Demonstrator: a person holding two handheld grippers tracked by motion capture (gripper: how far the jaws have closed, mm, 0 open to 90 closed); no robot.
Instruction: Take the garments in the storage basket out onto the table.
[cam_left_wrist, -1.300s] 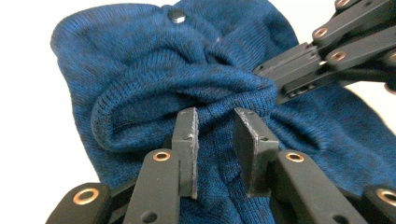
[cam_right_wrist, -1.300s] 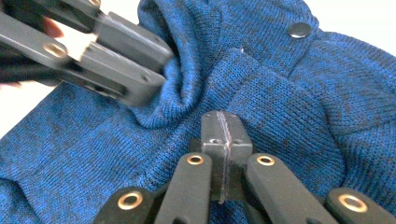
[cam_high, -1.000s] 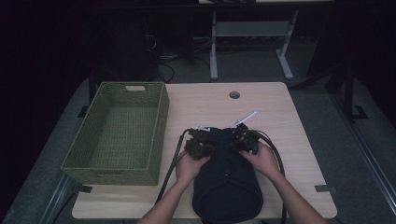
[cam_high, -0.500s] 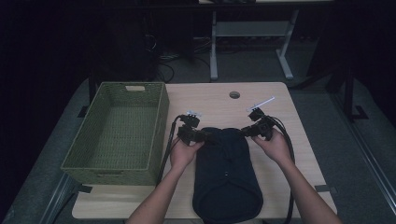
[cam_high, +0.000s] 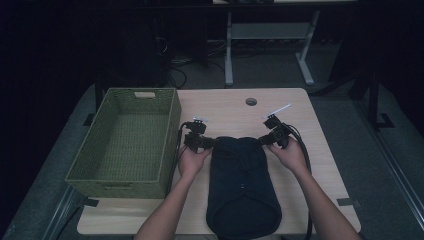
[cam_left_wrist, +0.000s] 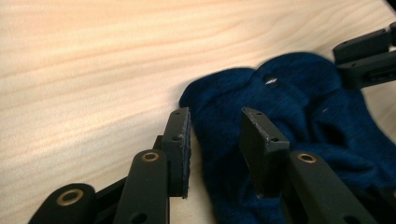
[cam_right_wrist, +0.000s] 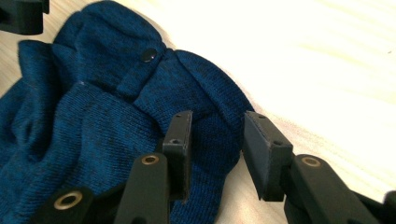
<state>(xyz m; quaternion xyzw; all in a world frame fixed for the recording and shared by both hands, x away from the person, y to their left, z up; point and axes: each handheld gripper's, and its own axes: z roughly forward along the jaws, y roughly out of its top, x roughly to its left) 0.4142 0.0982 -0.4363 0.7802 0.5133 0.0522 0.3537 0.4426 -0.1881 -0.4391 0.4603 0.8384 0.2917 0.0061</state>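
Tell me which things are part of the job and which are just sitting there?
Part of the job:
- blue knitted garment
- left gripper, jaws just opened
- right gripper, jaws just opened

Just sitting there:
- green woven basket
- wooden table

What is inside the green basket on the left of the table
The green basket shows only its own woven floor and walls. The near wall hides a strip of the floor behind it, so that part cannot be checked.

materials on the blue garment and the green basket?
Blue garment: knitted fabric, matte, likely wool or acrylic; fine knit ribs show, plus a dark glossy button. Green basket: woven, matte, perhaps paper cord or plastic fibre; the even weave pattern shows, but the fibre itself is unclear.
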